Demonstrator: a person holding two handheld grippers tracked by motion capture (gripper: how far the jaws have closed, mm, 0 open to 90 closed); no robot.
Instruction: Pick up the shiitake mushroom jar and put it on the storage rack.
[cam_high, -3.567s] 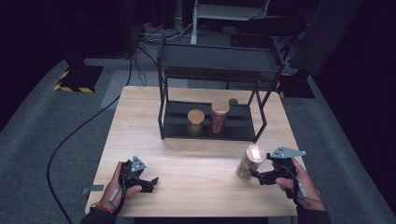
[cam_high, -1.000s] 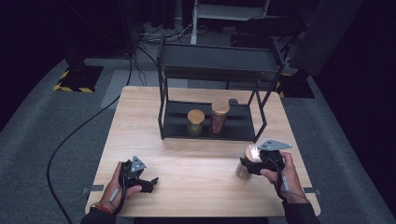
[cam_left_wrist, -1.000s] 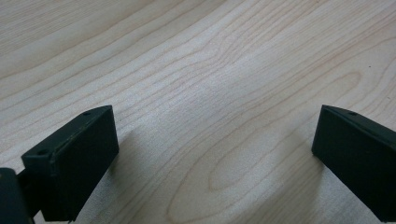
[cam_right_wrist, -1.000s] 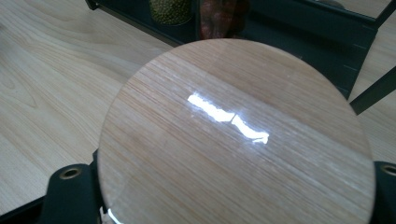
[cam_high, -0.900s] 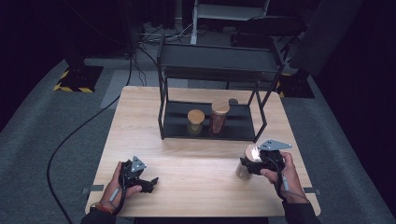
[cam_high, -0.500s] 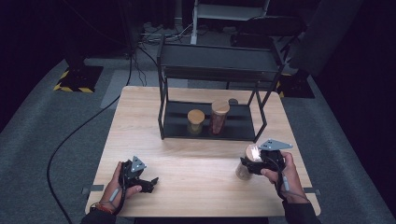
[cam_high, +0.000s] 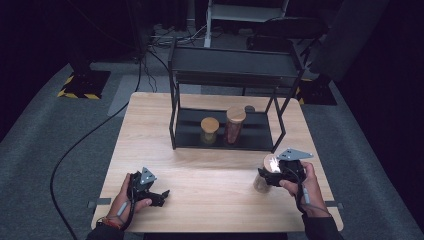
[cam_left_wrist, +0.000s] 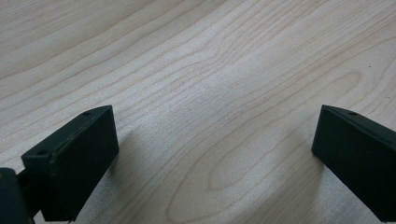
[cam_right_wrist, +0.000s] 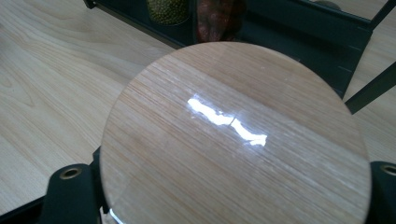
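table: light wooden table (cam_high: 210, 180) carries everything
rack: black metal 2-tier rack (cam_high: 230, 70) at the far middle of the table
rack bottom tier: short wooden-lidded glass jar (cam_high: 209, 130) left, tall wooden-lidded glass jar (cam_high: 235, 124) touching-close on its right
near right: third wooden-lidded glass jar (cam_high: 266, 172) in front of the rack's right leg, between the jaws of the right gripper (cam_high: 274, 176)
near left: left gripper (cam_high: 156, 196) on bare tabletop, well apart from the rack
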